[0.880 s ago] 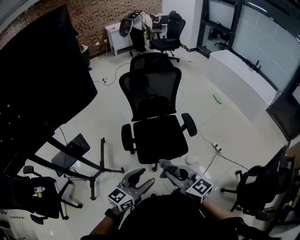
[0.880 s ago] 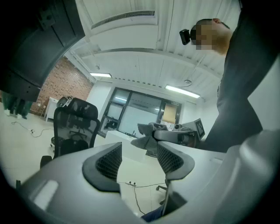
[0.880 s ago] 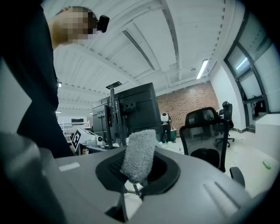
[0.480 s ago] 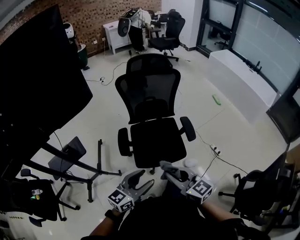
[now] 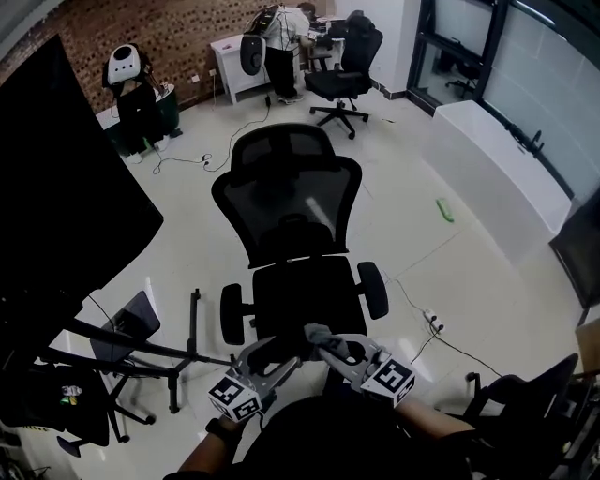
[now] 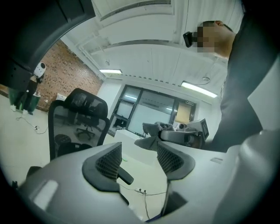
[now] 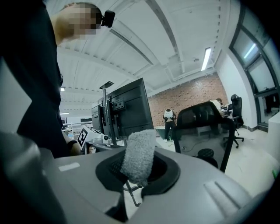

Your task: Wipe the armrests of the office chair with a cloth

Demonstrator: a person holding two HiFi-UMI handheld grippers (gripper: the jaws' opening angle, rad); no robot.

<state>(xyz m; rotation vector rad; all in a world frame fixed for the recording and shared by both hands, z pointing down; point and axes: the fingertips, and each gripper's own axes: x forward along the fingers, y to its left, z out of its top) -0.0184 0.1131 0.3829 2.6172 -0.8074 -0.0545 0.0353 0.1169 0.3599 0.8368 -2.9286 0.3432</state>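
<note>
Change: we find the office chair [image 5: 305,286] nearer than before.
Left gripper [image 6: 139,160]: jaws apart, empty.
Right gripper [image 7: 138,175]: clenched on grey cloth [image 7: 140,151].

Office chair [image 5: 305,281] out on the floor [image 5: 422,234], seat toward us; left gripper [image 5: 281,354] and right gripper [image 5: 325,343] side by side before its front edge, cloth [image 5: 314,333] in the right's fingers.

Looks like an open office or lab space. Got a mesh office chair [image 5: 291,234] mid-floor, a second chair [image 5: 345,61] by a white desk [image 5: 230,52]. Brick wall [image 5: 178,28], glass partitions [image 5: 539,66], big black screen [image 5: 56,187] too.
</note>
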